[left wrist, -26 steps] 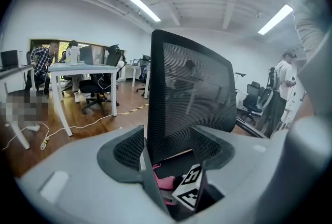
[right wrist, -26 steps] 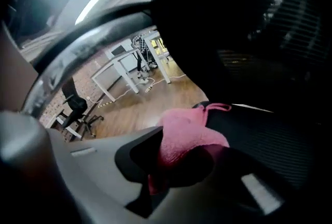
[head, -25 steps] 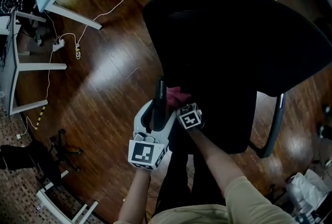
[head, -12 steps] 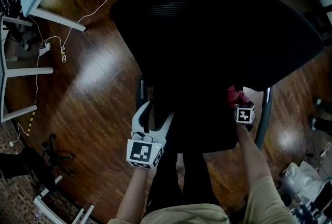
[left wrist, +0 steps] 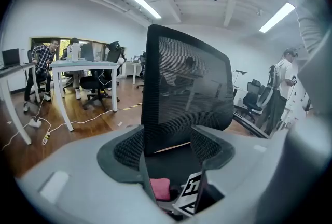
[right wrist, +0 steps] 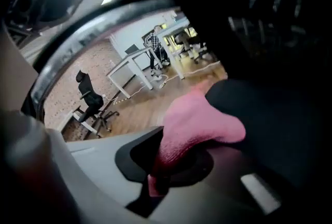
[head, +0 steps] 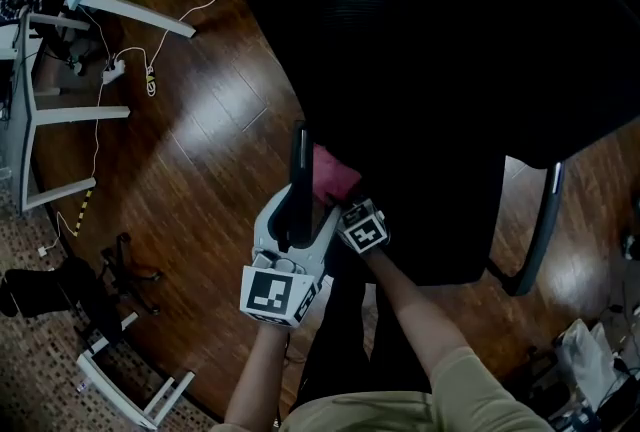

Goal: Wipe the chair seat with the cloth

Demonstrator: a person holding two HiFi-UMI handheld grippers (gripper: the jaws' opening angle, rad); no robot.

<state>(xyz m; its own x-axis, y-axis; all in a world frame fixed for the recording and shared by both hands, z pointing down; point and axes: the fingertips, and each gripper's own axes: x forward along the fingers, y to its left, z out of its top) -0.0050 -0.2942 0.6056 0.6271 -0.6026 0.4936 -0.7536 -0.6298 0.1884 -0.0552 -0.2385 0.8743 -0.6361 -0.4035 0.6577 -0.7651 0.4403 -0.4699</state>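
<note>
While right tool point(head: 344, 203) pinches cloth point(head: 333, 175) at seat point(head: 430, 220) edge | left tool point(head: 296, 220) spread wide

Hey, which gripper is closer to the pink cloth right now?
Right. The right gripper is shut on the pink cloth; the left gripper sits beside it, jaws open around the armrest.

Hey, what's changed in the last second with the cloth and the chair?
The right hand-held gripper, shut on the pink cloth, swept across the seat to its far side, then back beside the left hand-held gripper, which stayed open around the armrest.
</note>
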